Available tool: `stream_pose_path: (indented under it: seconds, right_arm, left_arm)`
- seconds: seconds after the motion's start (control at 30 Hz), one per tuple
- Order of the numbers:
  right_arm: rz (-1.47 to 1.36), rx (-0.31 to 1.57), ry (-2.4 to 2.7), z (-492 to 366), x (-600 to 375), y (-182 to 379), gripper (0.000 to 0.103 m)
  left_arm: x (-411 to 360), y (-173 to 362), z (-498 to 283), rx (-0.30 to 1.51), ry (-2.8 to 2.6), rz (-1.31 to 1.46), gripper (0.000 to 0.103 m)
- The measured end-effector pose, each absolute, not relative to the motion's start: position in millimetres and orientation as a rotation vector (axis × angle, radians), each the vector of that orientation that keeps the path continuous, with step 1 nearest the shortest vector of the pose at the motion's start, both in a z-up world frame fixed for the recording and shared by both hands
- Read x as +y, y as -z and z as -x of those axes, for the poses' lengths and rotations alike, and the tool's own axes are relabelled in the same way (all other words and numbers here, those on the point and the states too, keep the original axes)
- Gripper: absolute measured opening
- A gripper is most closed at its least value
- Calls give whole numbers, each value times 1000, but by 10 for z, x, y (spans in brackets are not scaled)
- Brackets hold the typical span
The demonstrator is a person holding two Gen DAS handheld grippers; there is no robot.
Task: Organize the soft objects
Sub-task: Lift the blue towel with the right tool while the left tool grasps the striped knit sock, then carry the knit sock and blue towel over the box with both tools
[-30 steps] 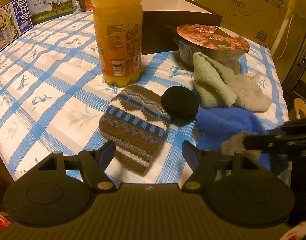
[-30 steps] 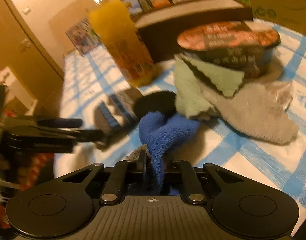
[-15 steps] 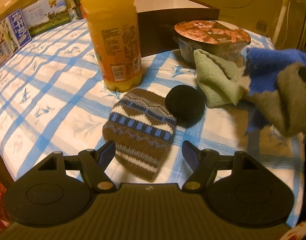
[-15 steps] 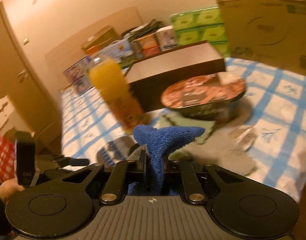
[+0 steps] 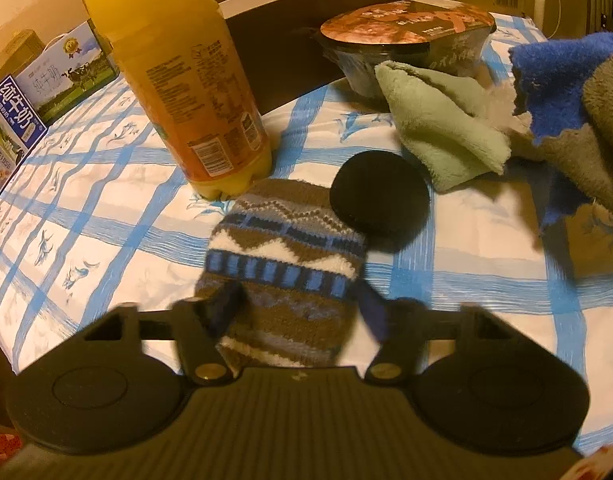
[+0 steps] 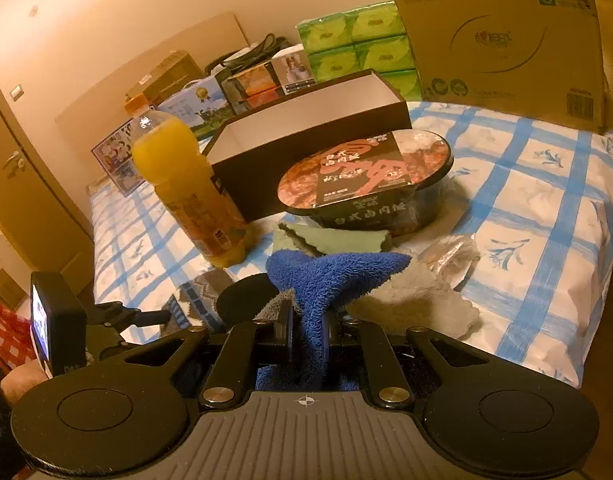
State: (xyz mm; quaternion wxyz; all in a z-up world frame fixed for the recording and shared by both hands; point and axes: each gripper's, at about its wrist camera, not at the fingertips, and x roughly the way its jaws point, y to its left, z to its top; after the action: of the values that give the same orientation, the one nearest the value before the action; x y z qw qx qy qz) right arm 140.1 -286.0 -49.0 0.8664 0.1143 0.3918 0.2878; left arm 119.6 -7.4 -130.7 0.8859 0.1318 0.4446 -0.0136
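My right gripper [image 6: 306, 332] is shut on a blue and grey towel [image 6: 326, 280] and holds it above the table; the towel hangs at the right of the left wrist view [image 5: 562, 80]. My left gripper [image 5: 296, 308] is open, its fingers on either side of a brown, blue and white knitted sock [image 5: 286, 264] lying on the checked cloth. A black round pad [image 5: 380, 200] lies beside the sock. A pale green cloth [image 5: 438, 120] and a beige cloth [image 6: 418, 304] lie near the noodle bowl.
An orange juice bottle [image 5: 178, 76] stands just behind the sock. A lidded noodle bowl [image 6: 366, 180] and an open dark box [image 6: 306, 136] stand further back. Milk cartons [image 5: 22, 108], tissue packs [image 6: 358, 48] and a cardboard box [image 6: 502, 40] line the far side.
My right gripper has lifted the blue towel off the table and raised it higher. My left gripper has moved forward so its open fingers now straddle the knitted sock.
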Motion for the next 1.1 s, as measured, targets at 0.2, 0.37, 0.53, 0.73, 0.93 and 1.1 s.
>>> stream_pose_path:
  seconds: [0.2, 0.37, 0.53, 0.73, 0.93, 1.1]
  right_arm:
    - [-238, 820, -600, -1393, -2869, 483, 13]
    - [-240, 812, -607, -1384, -2849, 456, 13]
    - [-241, 800, -619, -1367, -2824, 415, 13]
    - [-238, 798, -627, -1362, -2789, 409, 13]
    - [-237, 797, -628, -1357, -2781, 405, 13]
    - [-236, 794, -637, -1371, -2764, 380, 13]
  left_arm:
    - [48, 1152, -1127, 904, 59, -231, 11]
    - [192, 940, -1005, 872, 56, -192, 10]
    - [373, 744, -901, 862, 33, -130, 9]
    - [531, 467, -827, 811, 29, -29, 9]
    - [583, 381, -813, 801, 8, -23, 9]
    - [689, 415, -829, 818, -24, -1, 9]
